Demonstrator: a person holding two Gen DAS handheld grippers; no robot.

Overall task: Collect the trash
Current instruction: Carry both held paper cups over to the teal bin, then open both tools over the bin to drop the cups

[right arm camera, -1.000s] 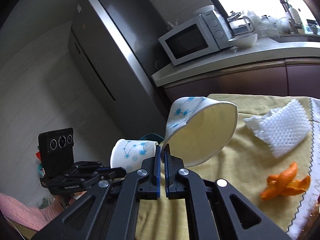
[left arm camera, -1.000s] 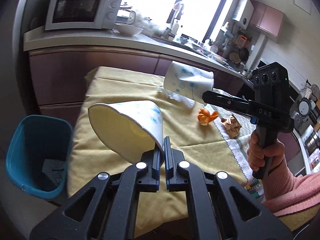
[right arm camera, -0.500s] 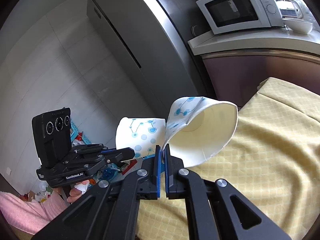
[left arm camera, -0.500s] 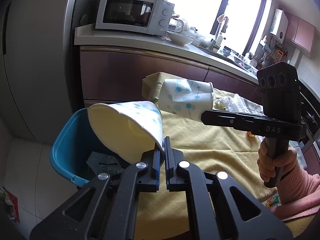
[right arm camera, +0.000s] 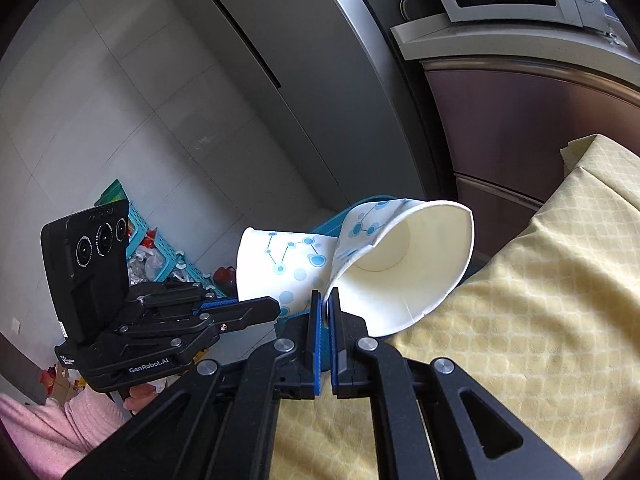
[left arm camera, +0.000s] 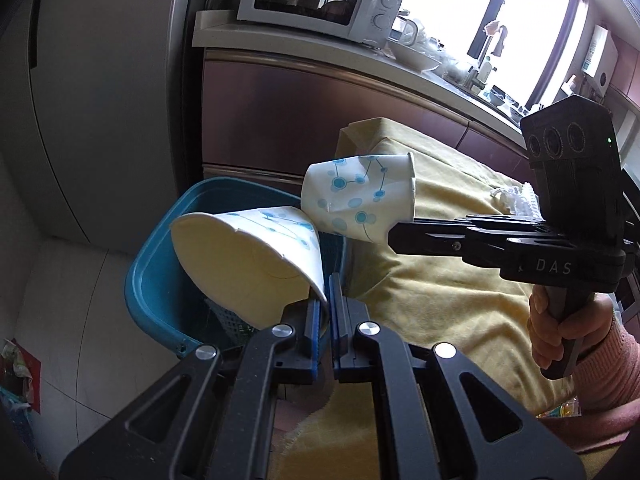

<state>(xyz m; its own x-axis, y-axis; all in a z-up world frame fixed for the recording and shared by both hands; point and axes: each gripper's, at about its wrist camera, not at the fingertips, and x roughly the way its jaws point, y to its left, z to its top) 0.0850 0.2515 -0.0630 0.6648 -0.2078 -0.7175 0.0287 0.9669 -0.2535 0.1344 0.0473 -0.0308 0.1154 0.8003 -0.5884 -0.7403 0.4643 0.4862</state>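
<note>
At lower centre of the left wrist view, a crushed paper cup hangs over the blue trash bin, its rim clamped in the left hand-held gripper. A second paper cup, right of centre, is pinched by the right hand-held gripper just beside the yellow-clothed worktop.

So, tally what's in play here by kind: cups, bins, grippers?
Paper cups: 2, one in the left gripper, one in the right gripper.
Blue bins: 1.
Grippers: 2, jaws of each shut on a cup rim.
Total: 5.
</note>
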